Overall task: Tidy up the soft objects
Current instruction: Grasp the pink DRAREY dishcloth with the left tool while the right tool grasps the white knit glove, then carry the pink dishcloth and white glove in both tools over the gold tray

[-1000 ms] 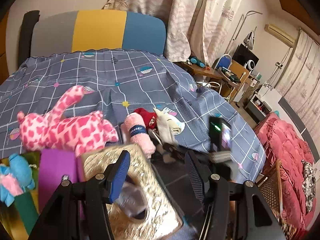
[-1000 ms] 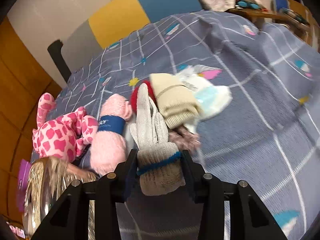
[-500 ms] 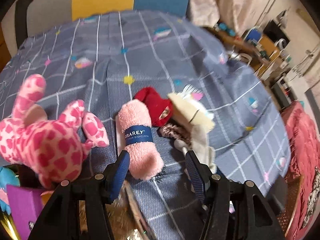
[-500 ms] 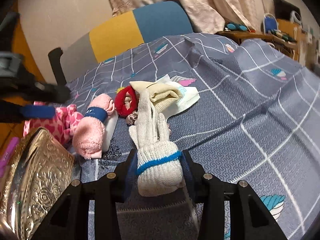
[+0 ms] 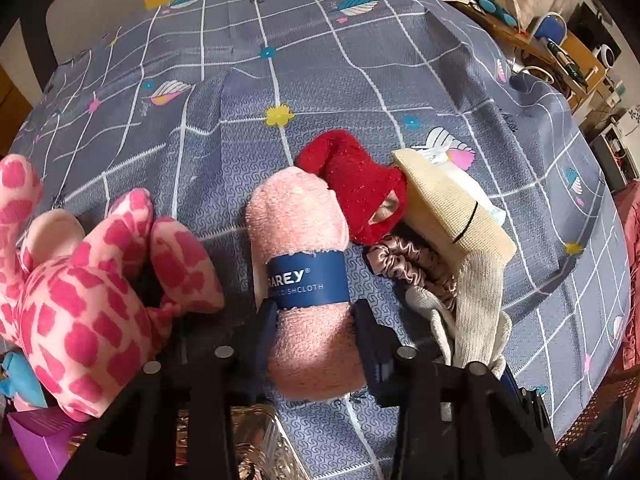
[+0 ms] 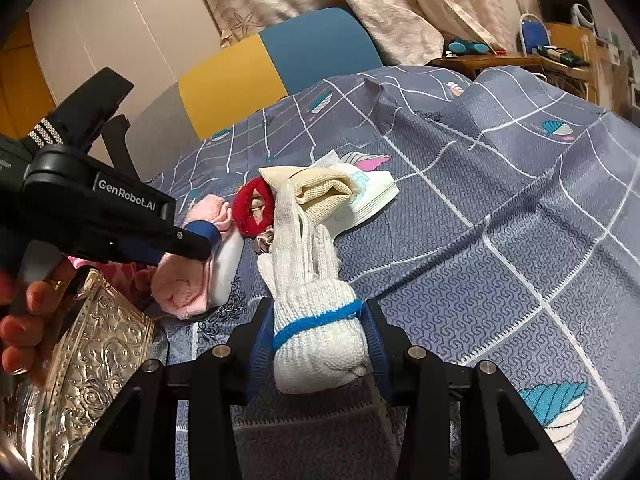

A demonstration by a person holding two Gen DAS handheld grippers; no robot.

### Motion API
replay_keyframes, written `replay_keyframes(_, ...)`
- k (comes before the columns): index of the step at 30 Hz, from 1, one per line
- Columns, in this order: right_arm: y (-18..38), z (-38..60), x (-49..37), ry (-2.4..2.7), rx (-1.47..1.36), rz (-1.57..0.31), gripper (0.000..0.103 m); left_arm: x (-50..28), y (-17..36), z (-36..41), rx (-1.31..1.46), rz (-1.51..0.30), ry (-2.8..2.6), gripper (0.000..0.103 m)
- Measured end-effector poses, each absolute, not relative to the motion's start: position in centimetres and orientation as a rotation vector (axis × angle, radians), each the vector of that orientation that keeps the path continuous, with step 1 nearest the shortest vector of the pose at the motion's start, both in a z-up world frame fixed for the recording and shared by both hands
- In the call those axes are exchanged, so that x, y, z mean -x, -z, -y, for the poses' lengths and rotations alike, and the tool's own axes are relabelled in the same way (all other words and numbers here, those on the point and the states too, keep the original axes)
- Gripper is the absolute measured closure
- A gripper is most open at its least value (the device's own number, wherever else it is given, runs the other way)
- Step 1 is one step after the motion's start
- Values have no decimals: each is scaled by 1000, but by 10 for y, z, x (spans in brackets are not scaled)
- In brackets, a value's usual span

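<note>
On the grey checked bed [image 5: 360, 80], one plush pink-spotted giraffe [image 5: 80, 292] is seen leftmost; one fluffy pink rolled dishcloth [image 5: 304, 240] is straddled by the just-closing left tongs [image 5: 316, 332], pads against it; one red knit piece [image 5: 356, 184] follows; one ribbed white glove [image 6: 316, 320] is clamped by the right tongs [image 6: 318, 340]

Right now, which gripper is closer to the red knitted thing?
Left. The left gripper straddles the pink dishcloth lying against the red knit. The right gripper, clamping the white glove, sits farther back.
</note>
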State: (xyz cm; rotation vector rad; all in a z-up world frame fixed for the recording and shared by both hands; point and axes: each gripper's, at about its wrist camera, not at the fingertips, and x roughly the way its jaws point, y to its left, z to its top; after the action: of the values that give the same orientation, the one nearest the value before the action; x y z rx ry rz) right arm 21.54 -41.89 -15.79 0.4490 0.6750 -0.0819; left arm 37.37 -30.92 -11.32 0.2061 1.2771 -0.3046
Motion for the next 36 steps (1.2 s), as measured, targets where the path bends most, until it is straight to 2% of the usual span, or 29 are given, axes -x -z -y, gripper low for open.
replay_keyframes(5,158,418,-215,84,-448,-671,58,-372,109,309,-202,-1246,337,76)
replay_keyframes(14,158,417,-213,85,-450,-668,58,-353,77,287,-65,-1123,415,81)
replay_keyframes(25,156,412,-216,108,-411,-674,58,-303,21,233,173,-977,558,82)
replay_keyframes(36,146,403,-212,168,-343,-675,58,-239,-30,153,244,-798,623,82)
